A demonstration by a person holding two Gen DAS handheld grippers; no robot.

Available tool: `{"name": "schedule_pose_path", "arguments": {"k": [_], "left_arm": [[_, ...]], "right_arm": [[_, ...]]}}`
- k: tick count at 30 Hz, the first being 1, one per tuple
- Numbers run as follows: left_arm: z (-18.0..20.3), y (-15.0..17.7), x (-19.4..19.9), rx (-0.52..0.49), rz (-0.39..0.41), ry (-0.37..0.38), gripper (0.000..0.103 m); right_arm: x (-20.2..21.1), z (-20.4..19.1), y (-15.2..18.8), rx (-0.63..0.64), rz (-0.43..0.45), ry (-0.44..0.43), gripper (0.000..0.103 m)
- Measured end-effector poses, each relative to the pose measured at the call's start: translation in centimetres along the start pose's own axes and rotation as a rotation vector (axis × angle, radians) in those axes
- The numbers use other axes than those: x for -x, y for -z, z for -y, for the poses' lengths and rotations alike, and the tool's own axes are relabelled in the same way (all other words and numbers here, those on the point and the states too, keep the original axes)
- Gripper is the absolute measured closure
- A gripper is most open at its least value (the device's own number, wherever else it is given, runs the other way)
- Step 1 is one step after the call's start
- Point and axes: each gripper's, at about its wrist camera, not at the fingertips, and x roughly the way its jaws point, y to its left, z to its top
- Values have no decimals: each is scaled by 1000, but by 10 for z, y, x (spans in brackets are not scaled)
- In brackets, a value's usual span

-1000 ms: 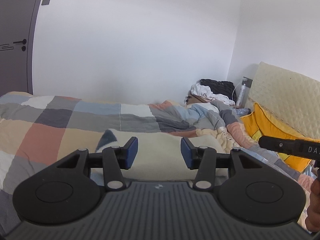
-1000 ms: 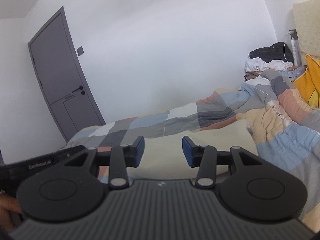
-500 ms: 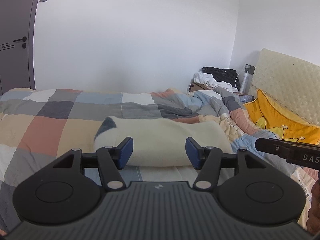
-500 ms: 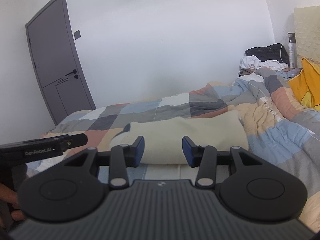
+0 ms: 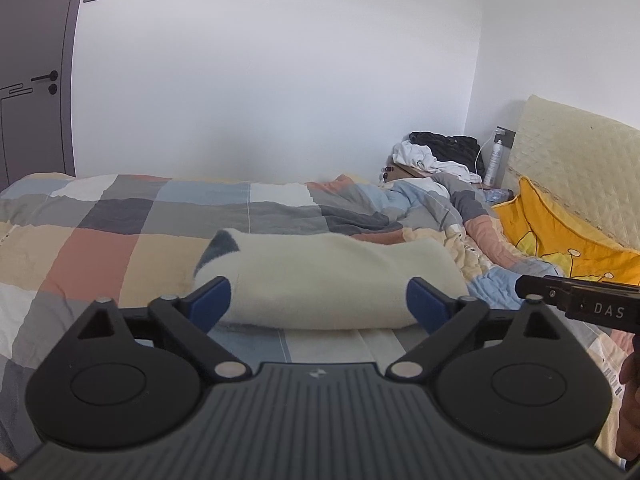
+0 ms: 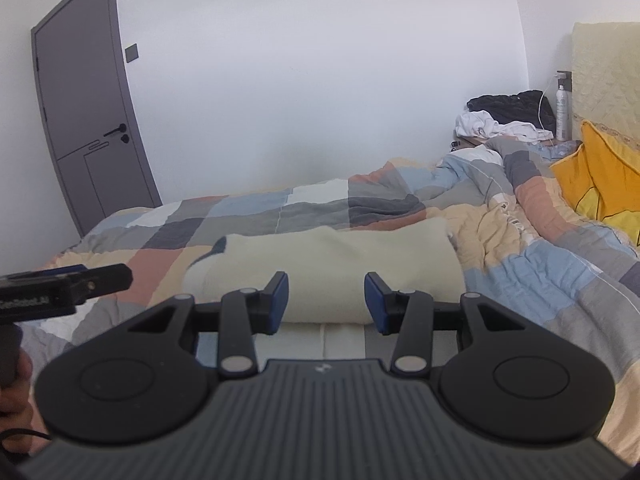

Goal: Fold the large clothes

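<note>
Cream fleece garment (image 5: 336, 280), folded into a thick oblong bundle with a dark patch at its left end, lies on the checked patchwork quilt (image 5: 100, 236), just ahead of both claws. My left claw (image 5: 318, 304) has just been opening and stands wide with nothing between the jaws, likely letting go. My right claw (image 6: 325, 304) is half open, empty, hovering short of the bundle.

The left tool (image 5: 319, 304) hangs over the near edge of the bed, tipped slightly down; its jaws have just been opening and now stand wide, with nothing pinched between the blue pads (image 5: 212, 302). The right tool (image 6: 326, 303) sits alongside it, jaws half apart, gripping nothing.
</note>
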Motion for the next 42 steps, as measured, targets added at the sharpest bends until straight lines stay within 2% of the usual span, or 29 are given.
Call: {"name": "schedule_pose_path", "arguments": {"k": [6, 12, 14, 17, 18, 19, 21, 22, 42], "left_arm": [[3, 0, -1, -5, -15, -32, 2], [-3, -2, 0, -3, -19, -47, 0], [-2, -3, 1, 0, -18, -59, 0], [-3, -4, 1, 0, -23, -67, 0], [-3, -3, 2, 0, -25, -70, 0], [-3, -4, 2, 0, -25, -74, 0], [-3, -4, 3, 4, -26, -78, 0], [-3, -4, 3, 4, -27, -79, 0], [3, -5, 5, -2, -44, -86, 0]], "right_arm": [[-4, -2, -3, 4, -9, 16, 57], [-3, -1, -8, 9, -1, 20, 45], [-3, -3, -9, 17, -2, 23, 38], [-3, -3, -9, 12, -16, 15, 35], [-3, -3, -10, 8, -19, 10, 27], [-3, -3, -10, 4, -17, 5, 13], [-2, -5, -10, 4, -5, 11, 2], [-2, -5, -10, 9, -6, 18, 0], [1, -6, -3, -7, -48, 46, 0]]}}
